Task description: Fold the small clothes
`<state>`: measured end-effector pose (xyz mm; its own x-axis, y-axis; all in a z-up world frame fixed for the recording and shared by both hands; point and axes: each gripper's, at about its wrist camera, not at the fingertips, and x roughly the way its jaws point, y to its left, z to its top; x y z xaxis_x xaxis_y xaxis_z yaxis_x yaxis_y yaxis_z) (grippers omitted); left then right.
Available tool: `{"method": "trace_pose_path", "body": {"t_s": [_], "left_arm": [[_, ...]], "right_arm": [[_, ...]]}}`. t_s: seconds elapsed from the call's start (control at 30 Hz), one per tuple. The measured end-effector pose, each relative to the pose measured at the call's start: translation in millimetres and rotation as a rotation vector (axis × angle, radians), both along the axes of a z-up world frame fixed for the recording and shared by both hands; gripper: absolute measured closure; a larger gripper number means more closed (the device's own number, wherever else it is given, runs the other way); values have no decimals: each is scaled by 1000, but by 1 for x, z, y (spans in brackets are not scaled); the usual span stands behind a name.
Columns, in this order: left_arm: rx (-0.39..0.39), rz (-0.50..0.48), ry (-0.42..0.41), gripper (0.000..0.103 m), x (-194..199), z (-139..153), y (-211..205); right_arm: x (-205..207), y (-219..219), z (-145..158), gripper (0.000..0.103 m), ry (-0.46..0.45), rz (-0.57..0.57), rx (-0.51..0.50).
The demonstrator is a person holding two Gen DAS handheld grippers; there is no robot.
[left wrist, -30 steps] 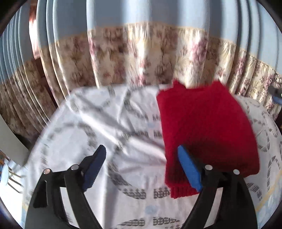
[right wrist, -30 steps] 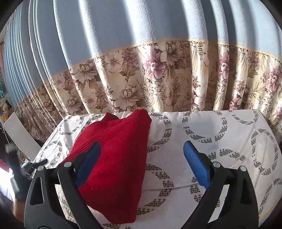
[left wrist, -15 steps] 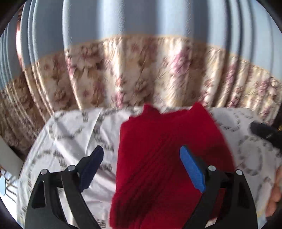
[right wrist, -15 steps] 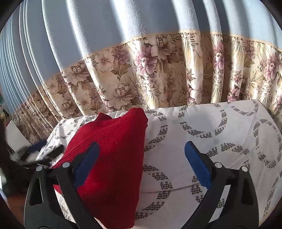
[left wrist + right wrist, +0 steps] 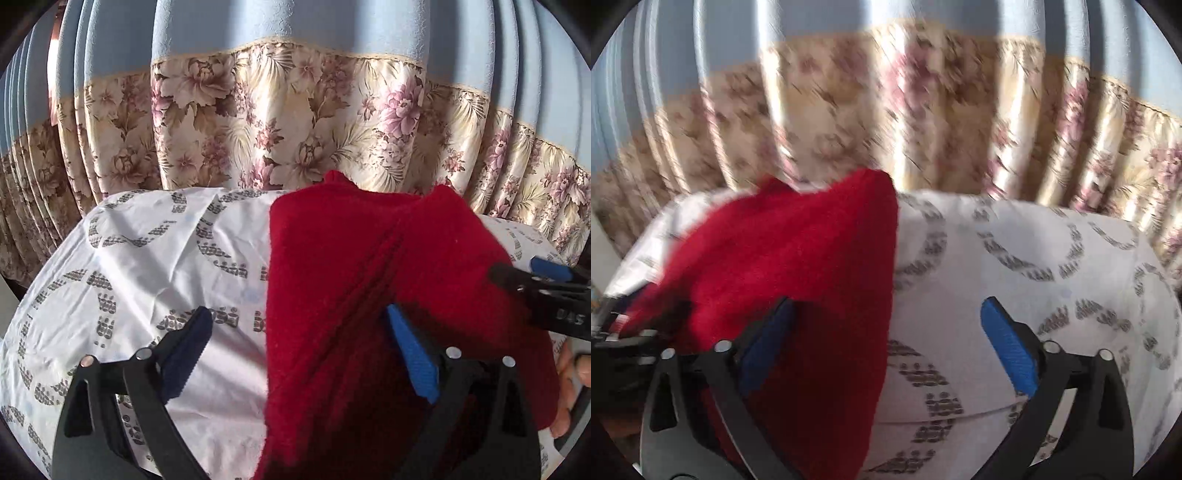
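While the red knitted garment lies already folded on the patterned sheet by the floral curtain, both the left gripper and right gripper hover with jaws wide, holding nothing; next likely calls for gripping an edge for another fold

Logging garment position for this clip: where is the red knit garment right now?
The red knit garment lies on the patterned white sheet, right of centre in the left wrist view and left in the right wrist view, its far end near the floral curtain.
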<state>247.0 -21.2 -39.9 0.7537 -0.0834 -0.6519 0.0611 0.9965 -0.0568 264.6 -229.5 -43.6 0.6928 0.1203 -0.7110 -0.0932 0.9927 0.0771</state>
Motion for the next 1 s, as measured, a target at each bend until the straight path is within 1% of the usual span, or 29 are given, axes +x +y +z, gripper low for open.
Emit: {"method": "trace_pose_path", "body": {"t_s": [0.03,0.1,0.23,0.37,0.47,0.53,0.6,0.7,0.77,0.83,0.9,1.0], "left_arm": [[-3,2,2,8,1,0,0],[-2,4,4,8,1,0,0],[-11,4,1,8,0,0,1],[-63,6,-2,8,-2,0,7],[-72,-7,-16,9,-7,11,7],[-71,-10,-53,9,-13,23,8],[-104,-8,-88,9,-19,36,12],[-118,17,-90,9,-21,42,16],[-126,28,-77,9,-20,42,19],[-134,32,-39,9,-15,37,21],[-151,22,8,9,-10,31,23],[-147,-8,85,9,0,15,24]], "right_arm": [[4,-3,-6,3,24,-1,27],[9,-5,-14,3,43,-1,43],[6,-7,-17,3,26,-3,54],[1,-10,-14,3,22,-7,91],[-1,-11,-5,3,20,-12,102],[-4,-10,4,3,11,-6,108],[-10,-9,17,3,-19,8,103],[-16,-5,30,3,-47,24,91],[-19,-3,36,3,-57,30,89],[-20,-1,37,3,-56,35,90],[-19,0,36,3,-43,47,109],[-16,0,28,3,-13,49,143]]}}
